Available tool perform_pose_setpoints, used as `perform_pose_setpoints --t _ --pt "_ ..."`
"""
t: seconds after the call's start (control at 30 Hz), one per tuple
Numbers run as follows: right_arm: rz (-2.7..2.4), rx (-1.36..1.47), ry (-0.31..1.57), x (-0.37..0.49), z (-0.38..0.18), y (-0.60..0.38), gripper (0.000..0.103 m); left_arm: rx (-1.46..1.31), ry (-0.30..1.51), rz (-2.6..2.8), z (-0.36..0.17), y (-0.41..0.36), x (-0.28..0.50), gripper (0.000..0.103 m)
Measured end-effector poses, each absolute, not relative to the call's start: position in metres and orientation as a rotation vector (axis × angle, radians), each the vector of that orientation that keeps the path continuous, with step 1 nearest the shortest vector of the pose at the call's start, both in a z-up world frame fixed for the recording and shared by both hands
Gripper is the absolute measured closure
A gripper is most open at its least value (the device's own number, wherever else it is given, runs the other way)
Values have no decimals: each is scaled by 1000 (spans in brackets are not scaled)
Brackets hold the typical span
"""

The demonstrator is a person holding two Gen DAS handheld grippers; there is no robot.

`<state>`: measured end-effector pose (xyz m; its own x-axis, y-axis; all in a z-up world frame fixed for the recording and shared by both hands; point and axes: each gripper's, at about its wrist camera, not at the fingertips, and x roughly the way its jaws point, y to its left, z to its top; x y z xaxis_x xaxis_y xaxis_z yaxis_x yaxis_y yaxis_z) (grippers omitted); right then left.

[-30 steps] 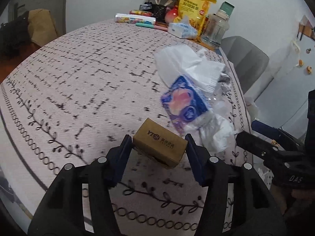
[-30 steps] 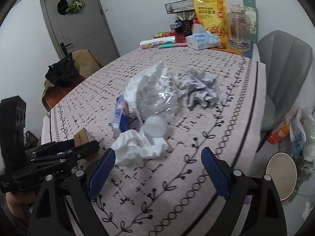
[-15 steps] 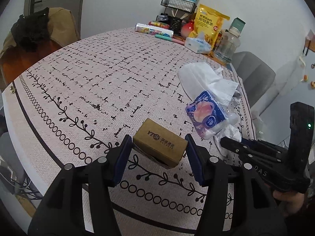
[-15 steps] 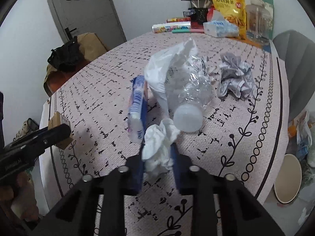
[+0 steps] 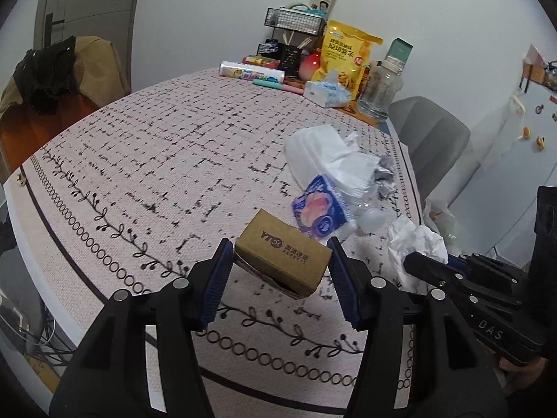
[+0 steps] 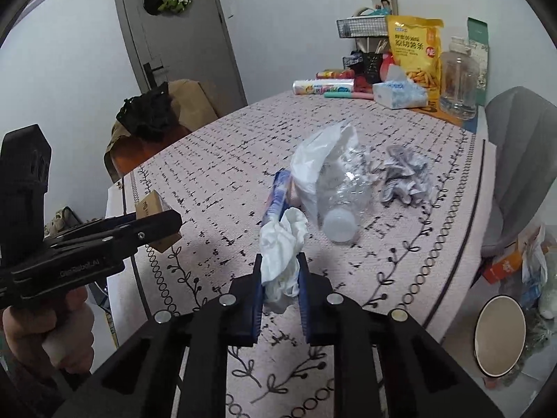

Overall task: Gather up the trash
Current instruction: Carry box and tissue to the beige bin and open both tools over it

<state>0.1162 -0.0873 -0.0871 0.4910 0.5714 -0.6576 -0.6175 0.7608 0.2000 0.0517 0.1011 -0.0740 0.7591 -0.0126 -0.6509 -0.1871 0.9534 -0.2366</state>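
The right gripper (image 6: pixel 280 271), wide apart a second ago, has just been closing and now pinches the soft, crumpled white tissue (image 6: pixel 283 254) lifted clear of the woven tablecloth (image 6: pixel 222 181) — one more piece of trash secured. The left gripper (image 5: pixel 280 261) still clamps the stiff brown cardboard box (image 5: pixel 282 251). Near the tissue, a crushed clear bottle (image 6: pixel 343 205), a glossy blue wrapper (image 6: pixel 276 195) and balled printed paper (image 6: pixel 403 177) remain on the cloth.

Wrist fisheyes (downtilted), shared table (image 5: pixel 146 160)

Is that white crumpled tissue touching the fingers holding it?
Touching. The right wrist view shows the crumpled tissue pinched between both blue fingers of the right gripper.
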Motion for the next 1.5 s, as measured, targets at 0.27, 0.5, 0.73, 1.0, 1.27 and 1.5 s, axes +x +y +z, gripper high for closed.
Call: perform_pose_setpoints --t 0.27,0.5,0.73,1.0,1.27,1.5 --pt "615 1 729 128 -80 -150 85 -218 682 39 -54 54 78 47" --pt "512 65 692 140 -73 -207 85 -162 668 -58 -34 -1 105 47" --pt "409 140 664 151 -74 -267 84 -102 667 -134 -20 -56 131 47" --pt "299 232 676 169 -96 -333 84 -81 692 -185 -26 -115 172 47" --pt "180 315 708 192 -126 -400 84 -45 737 -240 -47 -179 218 47" --pt "83 352 739 212 -156 -444 84 -43 781 -283 -71 -226 257 47"
